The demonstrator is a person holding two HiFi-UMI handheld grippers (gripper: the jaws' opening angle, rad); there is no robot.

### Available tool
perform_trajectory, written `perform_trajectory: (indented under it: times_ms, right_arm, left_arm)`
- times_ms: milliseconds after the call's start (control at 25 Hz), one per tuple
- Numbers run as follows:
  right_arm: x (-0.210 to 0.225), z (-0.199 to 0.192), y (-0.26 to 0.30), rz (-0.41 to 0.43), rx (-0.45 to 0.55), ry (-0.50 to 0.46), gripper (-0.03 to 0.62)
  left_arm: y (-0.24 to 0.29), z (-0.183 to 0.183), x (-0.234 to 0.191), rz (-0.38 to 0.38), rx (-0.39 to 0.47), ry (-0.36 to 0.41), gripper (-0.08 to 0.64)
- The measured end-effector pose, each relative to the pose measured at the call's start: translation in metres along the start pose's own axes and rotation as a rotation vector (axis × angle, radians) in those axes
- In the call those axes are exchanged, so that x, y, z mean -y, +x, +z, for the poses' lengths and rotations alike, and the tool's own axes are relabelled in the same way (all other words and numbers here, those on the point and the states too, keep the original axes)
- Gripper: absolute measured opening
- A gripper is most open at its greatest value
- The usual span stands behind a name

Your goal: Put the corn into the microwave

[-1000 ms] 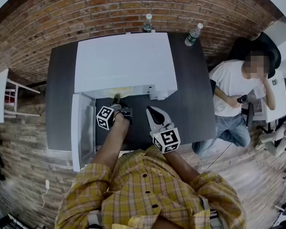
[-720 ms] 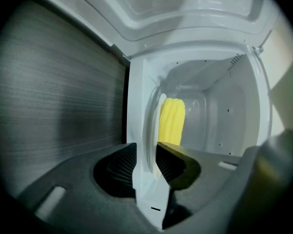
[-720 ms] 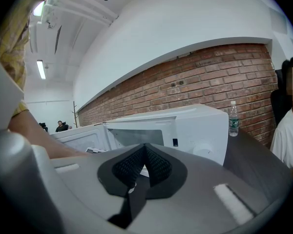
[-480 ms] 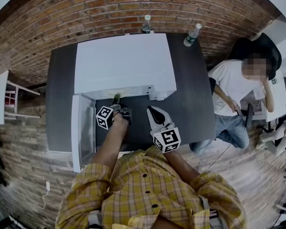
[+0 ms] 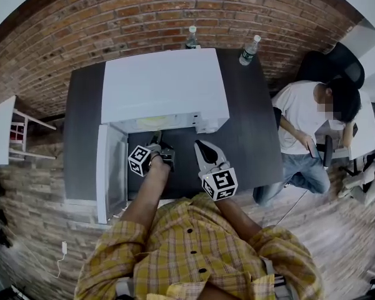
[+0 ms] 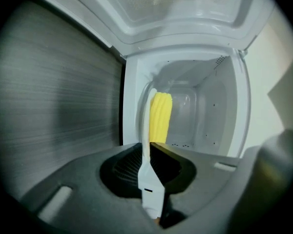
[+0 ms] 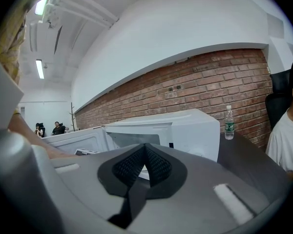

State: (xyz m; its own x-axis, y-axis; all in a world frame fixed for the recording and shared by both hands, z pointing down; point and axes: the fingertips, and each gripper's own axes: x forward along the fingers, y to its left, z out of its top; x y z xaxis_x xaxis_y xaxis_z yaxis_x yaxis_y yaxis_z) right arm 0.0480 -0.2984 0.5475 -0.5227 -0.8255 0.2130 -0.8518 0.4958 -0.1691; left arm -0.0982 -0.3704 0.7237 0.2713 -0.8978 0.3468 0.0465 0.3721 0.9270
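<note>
Your left gripper, its jaws just closing, clamps the white stem of the ridged yellow corn cob, whose long axis points straight ahead into the open white microwave; your right gripper waits empty, jaws together.

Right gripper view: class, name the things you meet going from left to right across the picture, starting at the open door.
In order: microwave door → microwave → water bottle → seated person.
</note>
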Motion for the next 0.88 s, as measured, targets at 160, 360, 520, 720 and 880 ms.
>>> perform_trajectory:
  times_ms: [160,360,520,720,880]
  right_arm:
    - [-0.005,0.004,-0.009,-0.002,0.012,-0.003,0.005]
    - [-0.013,0.006,-0.022,-0.001,0.027,-0.006,0.005]
    - [-0.023,0.007,-0.032,-0.008,0.024,-0.017,0.005]
    - [-0.035,0.007,-0.044,-0.016,0.026,-0.016,0.005]
    - [-0.043,0.008,-0.057,-0.023,0.036,-0.008,0.005]
  left_arm:
    - [-0.017,-0.007,0.011,-0.037,-0.024,0.024,0.006]
    - [-0.040,-0.023,0.035,-0.119,-0.061,0.027,0.000]
    - [-0.063,-0.035,0.056,-0.183,-0.096,0.063,0.000]
    - [-0.091,-0.047,0.077,-0.268,-0.141,0.187,-0.002]
    - [-0.118,-0.060,0.095,-0.331,-0.182,0.310,-0.002]
